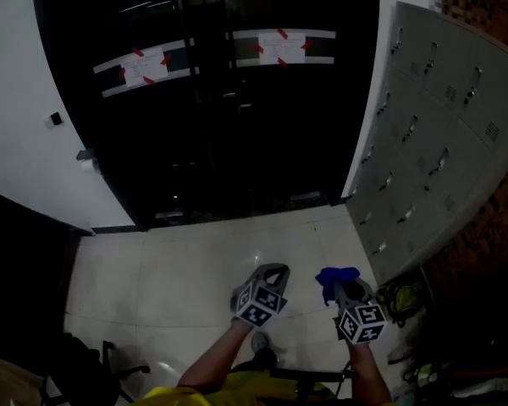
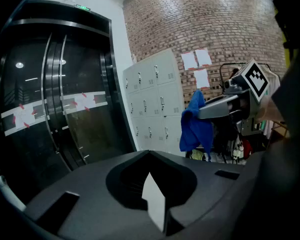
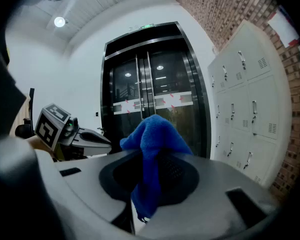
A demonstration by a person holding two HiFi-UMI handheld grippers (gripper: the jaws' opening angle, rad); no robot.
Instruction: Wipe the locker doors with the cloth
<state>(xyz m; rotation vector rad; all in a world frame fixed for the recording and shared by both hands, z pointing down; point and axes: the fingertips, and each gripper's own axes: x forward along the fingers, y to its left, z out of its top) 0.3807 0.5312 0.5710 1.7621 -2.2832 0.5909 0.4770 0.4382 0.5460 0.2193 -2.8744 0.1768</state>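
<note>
The grey lockers (image 1: 432,134) stand at the right, with doors closed and small handles; they also show as lockers (image 2: 155,101) and lockers (image 3: 250,99) in the gripper views. My right gripper (image 1: 342,288) is shut on a blue cloth (image 1: 334,277), which drapes over its jaws as the cloth (image 3: 152,149). It hangs well short of the lockers, over the pale floor. My left gripper (image 1: 273,271) is held beside it, shut and empty, with its jaws meeting at the tip (image 2: 150,154). From the left gripper view the cloth (image 2: 195,126) dangles from the right gripper (image 2: 210,109).
Dark glass double doors (image 1: 212,100) with taped notices fill the far wall. A brick wall (image 1: 483,7) runs behind the lockers. Bags and clutter (image 1: 402,299) lie at the lockers' foot. A dark cabinet (image 1: 17,269) and a black bag (image 1: 85,366) sit at the left.
</note>
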